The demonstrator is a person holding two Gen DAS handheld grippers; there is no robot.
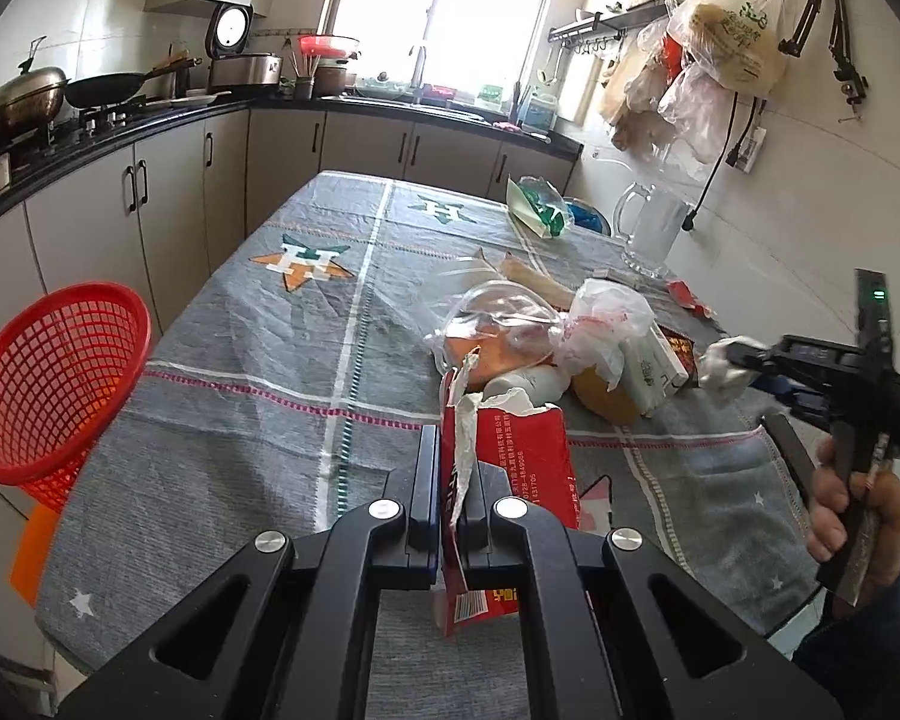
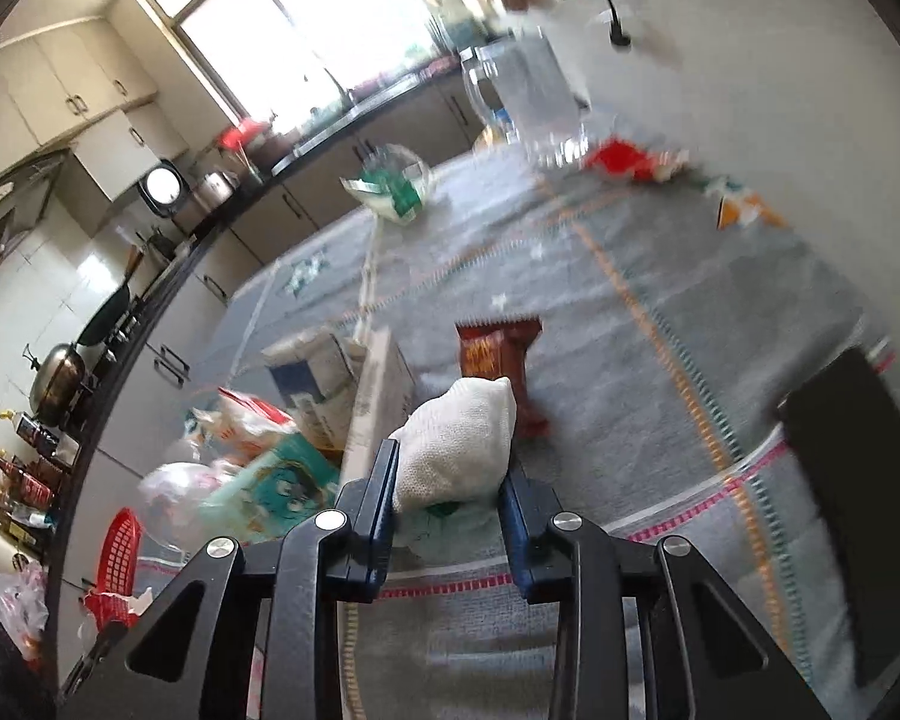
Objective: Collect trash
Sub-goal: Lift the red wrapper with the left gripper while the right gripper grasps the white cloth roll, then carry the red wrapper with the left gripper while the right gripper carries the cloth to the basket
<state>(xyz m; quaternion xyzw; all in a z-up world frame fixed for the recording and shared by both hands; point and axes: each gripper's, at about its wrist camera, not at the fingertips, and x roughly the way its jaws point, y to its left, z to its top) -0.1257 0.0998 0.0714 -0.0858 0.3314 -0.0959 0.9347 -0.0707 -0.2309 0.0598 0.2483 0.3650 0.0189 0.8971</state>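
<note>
My left gripper (image 1: 453,468) is shut on a torn red carton (image 1: 510,468) and holds it above the grey tablecloth (image 1: 258,372). A red mesh basket (image 1: 54,384) stands at the table's left edge. My right gripper (image 2: 450,468) is shut on a crumpled white paper wad (image 2: 456,444); it shows in the left wrist view (image 1: 729,363) at the right, over the table. A pile of trash lies mid-table: clear plastic bags (image 1: 498,324), a white bag (image 1: 612,312), small boxes (image 2: 336,384). A dark red snack wrapper (image 2: 498,354) lies ahead of the right gripper.
A glass pitcher (image 1: 651,228) stands at the table's far right by the wall. A green-and-white bag (image 1: 540,204) lies at the far end. A red wrapper (image 2: 624,159) lies near the pitcher. Kitchen counter with pans (image 1: 102,90) runs along the left. A black object (image 2: 852,480) sits at right.
</note>
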